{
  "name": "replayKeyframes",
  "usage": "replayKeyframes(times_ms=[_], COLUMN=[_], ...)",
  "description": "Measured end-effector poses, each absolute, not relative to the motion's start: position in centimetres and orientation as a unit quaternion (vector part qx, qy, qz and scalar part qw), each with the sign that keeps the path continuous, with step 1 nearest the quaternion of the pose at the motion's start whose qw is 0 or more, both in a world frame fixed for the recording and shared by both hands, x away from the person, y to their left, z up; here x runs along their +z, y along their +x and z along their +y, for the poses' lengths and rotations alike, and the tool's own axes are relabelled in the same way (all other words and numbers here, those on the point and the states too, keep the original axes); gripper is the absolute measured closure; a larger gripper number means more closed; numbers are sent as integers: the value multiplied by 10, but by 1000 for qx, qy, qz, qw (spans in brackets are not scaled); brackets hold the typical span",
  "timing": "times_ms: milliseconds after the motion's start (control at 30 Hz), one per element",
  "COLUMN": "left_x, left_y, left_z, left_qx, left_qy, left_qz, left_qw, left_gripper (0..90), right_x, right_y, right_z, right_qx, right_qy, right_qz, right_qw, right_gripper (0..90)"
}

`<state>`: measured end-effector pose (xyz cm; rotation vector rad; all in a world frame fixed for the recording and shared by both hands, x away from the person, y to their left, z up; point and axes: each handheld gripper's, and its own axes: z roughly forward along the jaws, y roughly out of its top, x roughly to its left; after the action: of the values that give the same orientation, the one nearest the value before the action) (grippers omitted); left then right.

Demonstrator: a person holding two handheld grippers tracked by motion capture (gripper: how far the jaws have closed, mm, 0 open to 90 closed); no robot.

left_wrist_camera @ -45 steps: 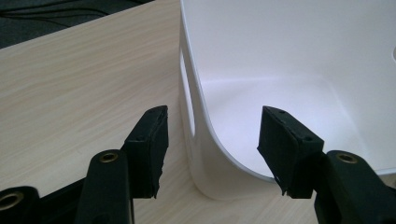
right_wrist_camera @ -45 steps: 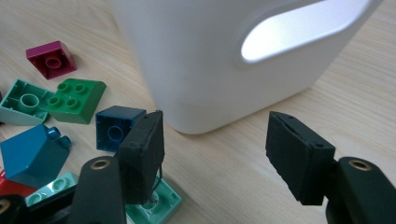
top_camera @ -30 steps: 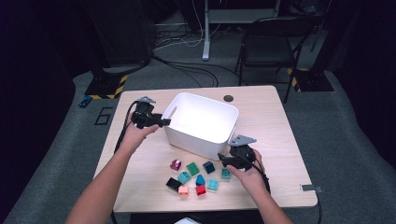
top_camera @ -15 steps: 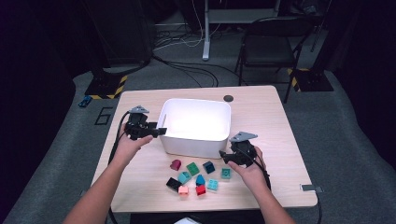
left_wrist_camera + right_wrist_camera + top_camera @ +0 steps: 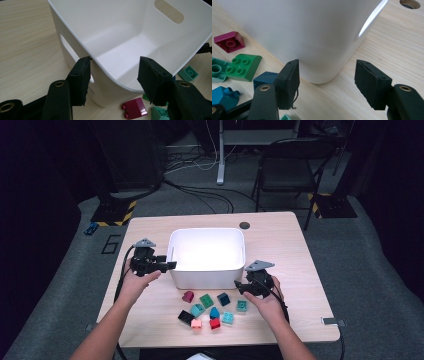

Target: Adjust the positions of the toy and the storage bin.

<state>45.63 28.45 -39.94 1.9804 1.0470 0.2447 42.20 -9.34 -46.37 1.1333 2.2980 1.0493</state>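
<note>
One white tub (image 5: 207, 257) sits in the middle of the tabletop (image 5: 290, 245), and it has nothing inside. It has a long hole for a handle in its side wall. In the left gripper view the tub's near corner sits between the two black jaws, with one jaw outside the wall and one over the inside. The left gripper (image 5: 167, 265) is just at the tub's left rim in the high view. Its jaws are wide apart and do not squeeze the wall.

The right gripper (image 5: 239, 285) is low by the tub's front right corner. Its jaws are wide apart too and hold nothing. In the right gripper view the tub's rounded corner stands just past the jaws, not between them.

In front of the tub lies a small bunch of toy bricks. A dark red brick (image 5: 188, 296) is closest to the tub's front wall. Next to it are a green brick (image 5: 206, 300) and a dark blue brick (image 5: 223, 298). A light teal brick (image 5: 242, 305) lies near the right gripper. Closer to the person are a black brick (image 5: 185, 317), a pink brick (image 5: 196, 323) and a red brick (image 5: 215, 323).

A round hole (image 5: 244, 225) is in the tabletop behind the tub. A dark chair (image 5: 285, 165) stands on the floor past the tabletop
</note>
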Motion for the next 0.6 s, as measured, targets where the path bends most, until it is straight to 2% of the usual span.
replayKeyframes(times_ms=[600], left_x=[-396], left_y=[449], left_z=[290], left_qx=[115], left_qy=[789], left_qz=[411], left_qw=[442], left_gripper=[430], right_x=[-463], right_y=[418], right_z=[-96], right_qx=[372], right_qy=[394], right_qz=[819], right_qw=[188], right_gripper=[386])
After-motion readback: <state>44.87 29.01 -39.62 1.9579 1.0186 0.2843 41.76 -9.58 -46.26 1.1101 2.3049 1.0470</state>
